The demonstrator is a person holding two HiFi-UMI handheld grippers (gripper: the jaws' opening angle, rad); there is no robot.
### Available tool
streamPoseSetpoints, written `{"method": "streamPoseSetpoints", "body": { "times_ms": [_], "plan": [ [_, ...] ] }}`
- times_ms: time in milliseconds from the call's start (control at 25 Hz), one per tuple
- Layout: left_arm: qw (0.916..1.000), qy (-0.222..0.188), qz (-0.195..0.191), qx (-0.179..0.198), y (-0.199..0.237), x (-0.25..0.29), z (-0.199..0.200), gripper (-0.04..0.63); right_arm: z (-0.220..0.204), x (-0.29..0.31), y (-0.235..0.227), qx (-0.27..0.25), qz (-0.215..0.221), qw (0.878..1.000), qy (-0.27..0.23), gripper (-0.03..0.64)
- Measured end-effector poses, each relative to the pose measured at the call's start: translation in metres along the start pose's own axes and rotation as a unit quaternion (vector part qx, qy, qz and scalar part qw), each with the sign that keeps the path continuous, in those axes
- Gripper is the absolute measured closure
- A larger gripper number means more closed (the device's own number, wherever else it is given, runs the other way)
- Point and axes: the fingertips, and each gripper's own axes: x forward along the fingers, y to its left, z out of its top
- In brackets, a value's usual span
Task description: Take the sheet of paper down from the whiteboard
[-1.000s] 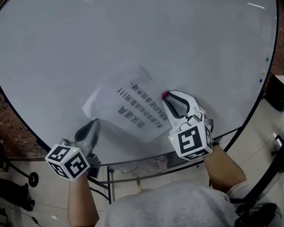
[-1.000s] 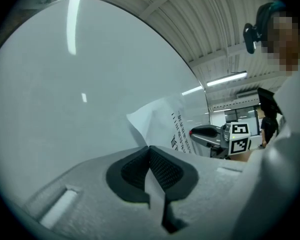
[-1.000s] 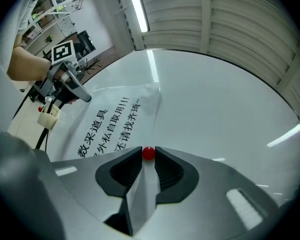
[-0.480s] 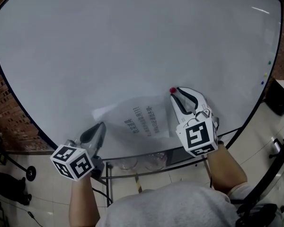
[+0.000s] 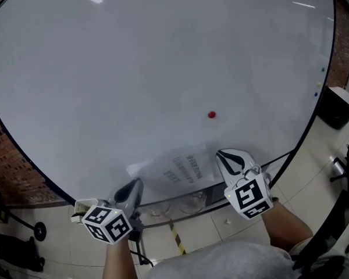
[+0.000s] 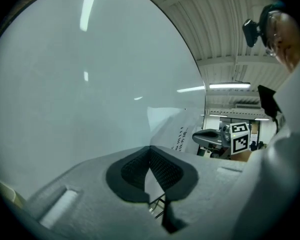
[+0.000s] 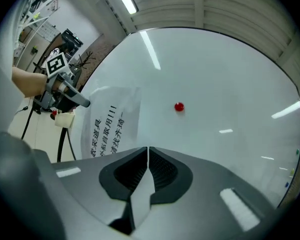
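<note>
The sheet of paper (image 5: 180, 168), white with dark print, hangs low in front of the whiteboard (image 5: 134, 68), clear of the red magnet (image 5: 212, 114) that stays stuck on the board above it. My left gripper (image 5: 136, 185) is shut on the sheet's left edge. My right gripper (image 5: 222, 155) has just been closing and now pinches the right edge. In the left gripper view the paper (image 6: 172, 126) runs into the closed jaws of the left gripper (image 6: 150, 148). The right gripper view shows the sheet (image 7: 110, 124) caught in the right gripper (image 7: 148, 149), with the magnet (image 7: 179, 106) beyond.
The board's lower frame and ledge (image 5: 189, 199) run just under the grippers, with clear rounded items on it. A black box (image 5: 336, 106) stands on the floor at the right. Small coloured magnets (image 5: 320, 86) dot the board's right edge. A brick wall (image 5: 11, 173) borders the left.
Both grippers have dropped down the board with the paper. The right jaws have left the red magnet, which stays on the board, and closed on the sheet's edge.
</note>
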Motion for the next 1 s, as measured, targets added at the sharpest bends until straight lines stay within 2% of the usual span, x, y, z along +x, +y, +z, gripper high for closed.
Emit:
{"method": "streamPoseSetpoints", "body": {
  "times_ms": [160,280,560,720,1000],
  "plan": [
    [0.9992,0.003,-0.019,-0.036,-0.005,-0.008,-0.034,0.594,-0.047,-0.021,0.032,0.021,0.015,0.998,0.051,0.615],
    [0.998,-0.002,-0.017,-0.06,-0.01,-0.027,-0.059,0.594,-0.076,-0.046,0.06,0.042,0.028,0.996,0.078,0.615],
    [0.998,0.0,-0.025,-0.058,-0.046,-0.041,-0.076,0.594,-0.093,-0.074,0.108,0.089,0.099,0.988,0.083,0.615],
    [0.9983,0.012,-0.033,-0.046,-0.094,-0.047,-0.092,0.594,-0.101,-0.111,0.109,0.126,0.12,0.982,0.07,0.615],
    [0.9978,0.037,-0.048,-0.028,-0.222,-0.061,-0.138,0.594,-0.14,-0.225,0.107,0.166,0.142,0.974,0.063,0.615]
  ]
}}
